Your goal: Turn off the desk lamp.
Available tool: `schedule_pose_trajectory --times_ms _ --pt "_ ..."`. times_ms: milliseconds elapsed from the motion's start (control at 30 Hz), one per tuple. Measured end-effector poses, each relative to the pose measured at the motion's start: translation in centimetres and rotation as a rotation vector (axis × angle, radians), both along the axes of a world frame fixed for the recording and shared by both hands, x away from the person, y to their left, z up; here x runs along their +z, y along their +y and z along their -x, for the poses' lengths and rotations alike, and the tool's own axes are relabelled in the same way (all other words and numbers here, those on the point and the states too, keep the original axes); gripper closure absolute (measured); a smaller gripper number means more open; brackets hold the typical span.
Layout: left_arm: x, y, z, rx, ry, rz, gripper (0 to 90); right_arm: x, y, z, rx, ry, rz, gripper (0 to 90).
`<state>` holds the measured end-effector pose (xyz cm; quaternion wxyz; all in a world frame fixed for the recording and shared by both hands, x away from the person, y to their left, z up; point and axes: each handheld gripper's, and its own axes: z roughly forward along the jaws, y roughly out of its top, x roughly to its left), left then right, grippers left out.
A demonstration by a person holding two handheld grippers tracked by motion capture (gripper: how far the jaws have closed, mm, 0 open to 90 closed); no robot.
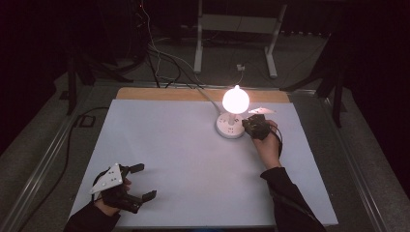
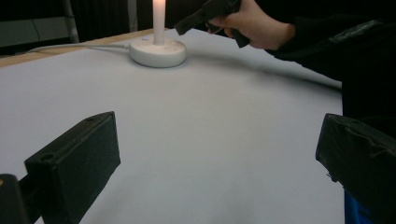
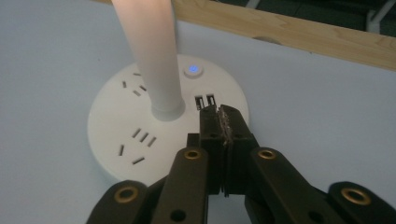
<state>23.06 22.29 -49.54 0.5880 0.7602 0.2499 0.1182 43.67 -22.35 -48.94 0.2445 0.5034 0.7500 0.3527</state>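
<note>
A round white socket base [image 1: 228,126] [image 2: 158,52] [image 3: 116,135] stands on the white table at the back right. A lit bulb [image 1: 236,100] on a white stem [image 3: 152,56] rises from it. A small button [image 3: 193,70] on the base glows blue. My right gripper [image 1: 252,124] [image 3: 222,111] is shut with nothing between its jaws. Its tips hover just over the base near the two USB slots [image 3: 206,100]; I cannot tell whether they touch. My left gripper [image 1: 145,181] [image 2: 219,154] rests open near the table's front left corner, holding nothing.
A white cable [image 2: 70,47] runs from the base to the back edge, where a wooden strip [image 1: 193,94] [image 3: 289,32] borders the white table top [image 1: 183,159]. A metal table frame [image 1: 237,29] stands on the dark floor behind.
</note>
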Motion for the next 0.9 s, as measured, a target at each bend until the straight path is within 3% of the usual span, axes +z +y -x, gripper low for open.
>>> schedule_pose_trajectory --times_ms 433,800,900 --pt "0.0 0.0 0.0 0.000 0.000 0.000 0.4 -1.2 0.6 -0.5 -0.012 -0.006 -0.024 90.0" --pt "0.0 0.0 0.0 -0.003 0.002 -0.002 0.5 -1.6 1.0 -0.4 0.000 -0.020 -0.002 90.0" --pt "0.0 0.0 0.1 -0.004 -0.001 -0.005 0.4 -1.7 1.0 -0.4 0.005 -0.010 -0.024 90.0"
